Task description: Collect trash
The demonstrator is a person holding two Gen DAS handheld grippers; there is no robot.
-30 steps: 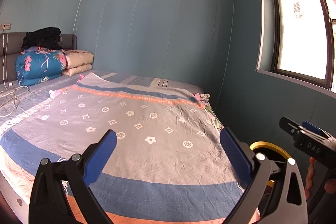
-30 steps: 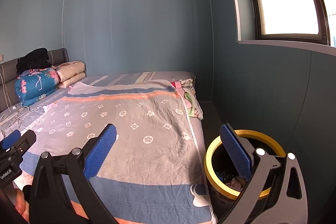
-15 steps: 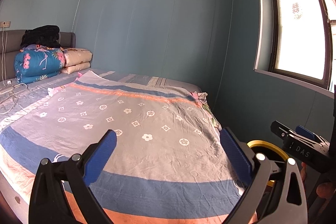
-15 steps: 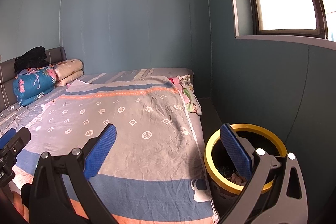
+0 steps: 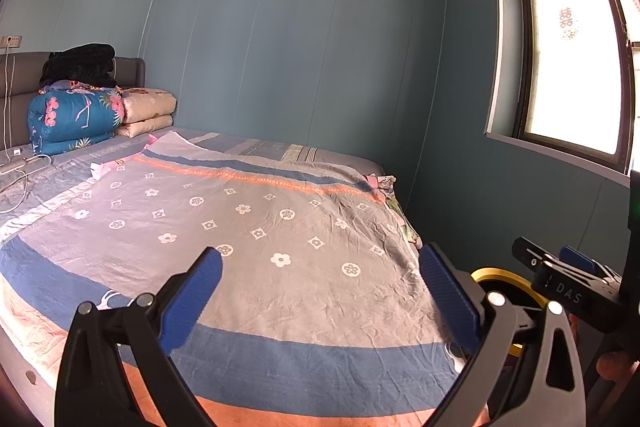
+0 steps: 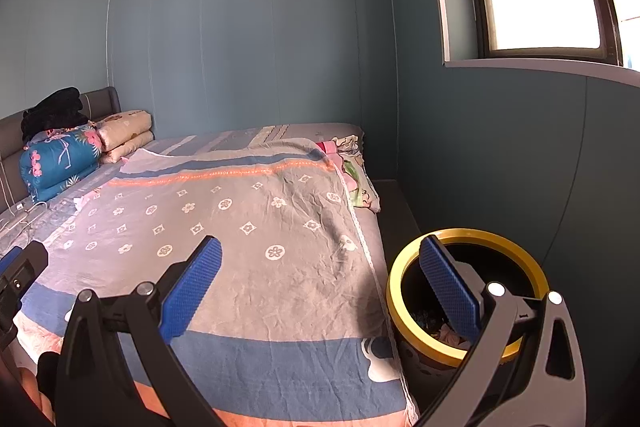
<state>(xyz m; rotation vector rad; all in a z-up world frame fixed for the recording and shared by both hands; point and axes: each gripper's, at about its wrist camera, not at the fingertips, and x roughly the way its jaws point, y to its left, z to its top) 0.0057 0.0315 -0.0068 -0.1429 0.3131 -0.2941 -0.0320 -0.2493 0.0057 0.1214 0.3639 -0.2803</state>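
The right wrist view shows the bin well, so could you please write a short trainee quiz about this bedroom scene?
1. True or false: the right claw is open and empty.
2. Where does the round black bin with the yellow rim stand? A) on the bed B) on the floor beside the bed C) on the window sill
3. Fill in: the folded blue floral quilt lies at the bed's ____.

Key: 1 true; 2 B; 3 head, by the grey headboard.
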